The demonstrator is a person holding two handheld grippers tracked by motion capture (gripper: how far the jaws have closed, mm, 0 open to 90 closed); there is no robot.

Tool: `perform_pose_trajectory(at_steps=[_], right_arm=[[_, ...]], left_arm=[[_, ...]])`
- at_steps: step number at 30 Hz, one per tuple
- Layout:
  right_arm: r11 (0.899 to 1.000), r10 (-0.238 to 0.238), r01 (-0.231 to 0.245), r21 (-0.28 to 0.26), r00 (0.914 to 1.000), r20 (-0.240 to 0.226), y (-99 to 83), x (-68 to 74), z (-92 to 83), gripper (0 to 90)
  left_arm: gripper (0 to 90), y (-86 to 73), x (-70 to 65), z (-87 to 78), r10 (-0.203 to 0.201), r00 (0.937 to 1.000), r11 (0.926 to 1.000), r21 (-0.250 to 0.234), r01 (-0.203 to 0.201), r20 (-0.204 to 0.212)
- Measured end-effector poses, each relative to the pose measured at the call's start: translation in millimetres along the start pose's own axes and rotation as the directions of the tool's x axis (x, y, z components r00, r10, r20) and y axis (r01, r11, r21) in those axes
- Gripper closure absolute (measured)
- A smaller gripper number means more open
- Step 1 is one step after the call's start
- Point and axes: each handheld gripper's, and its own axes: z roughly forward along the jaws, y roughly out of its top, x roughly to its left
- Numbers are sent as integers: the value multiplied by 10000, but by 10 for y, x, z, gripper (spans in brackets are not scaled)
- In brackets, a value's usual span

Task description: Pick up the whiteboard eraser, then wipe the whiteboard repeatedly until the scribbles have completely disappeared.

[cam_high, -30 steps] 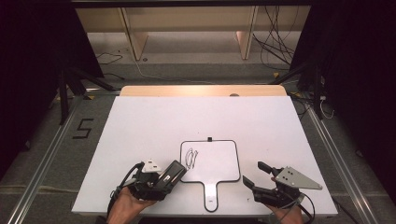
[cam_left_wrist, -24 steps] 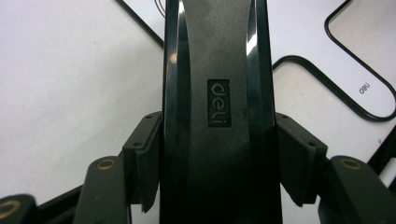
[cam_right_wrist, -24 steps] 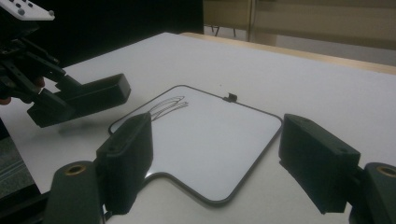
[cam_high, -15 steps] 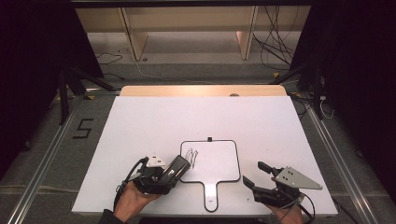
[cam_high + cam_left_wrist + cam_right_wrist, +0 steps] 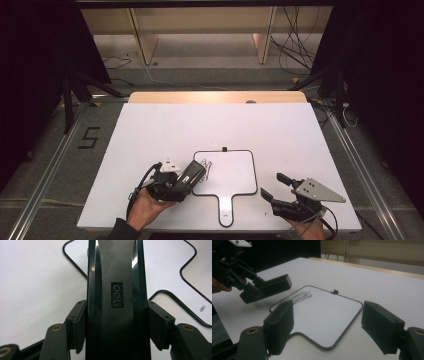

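Clamping a black block-shaped object point(image 5: 117, 300) marked "deli", most likely an eraser, the left gripper point(image 5: 192, 172) is holding it between both pads, jaws drawn in tight against its two long sides. In the right gripper view the same block point(image 5: 265, 287) is hanging clear above the table, just short of the small whiteboard's near-left corner.

Item, small whiteboard point(image 5: 227, 172): lying flat on the white table point(image 5: 150, 125), black-rimmed, with a short handle tab pointing toward the person; thin pen squiggles point(image 5: 205, 164) are sitting at its upper-left corner, directly beside the block's tip.

Item, right gripper point(image 5: 276, 186): resting low at the table's near-right edge, jaws standing wide apart and gripping nothing, pointing toward the whiteboard's right rim without touching it.

Room: the far half of the table is lying bare, as is the strip to the left of the left gripper; both grippers are working close to the near edge.
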Motion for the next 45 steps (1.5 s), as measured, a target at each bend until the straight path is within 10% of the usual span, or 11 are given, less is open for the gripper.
perform_pose_trajectory(at_steps=[45], right_arm=[[10000, 20, -20, 6, 10000, 64, -3, -20, -20, 269]], left_arm=[[400, 419, -84, 484, 58, 9995, 9997, 236, -65, 308]])
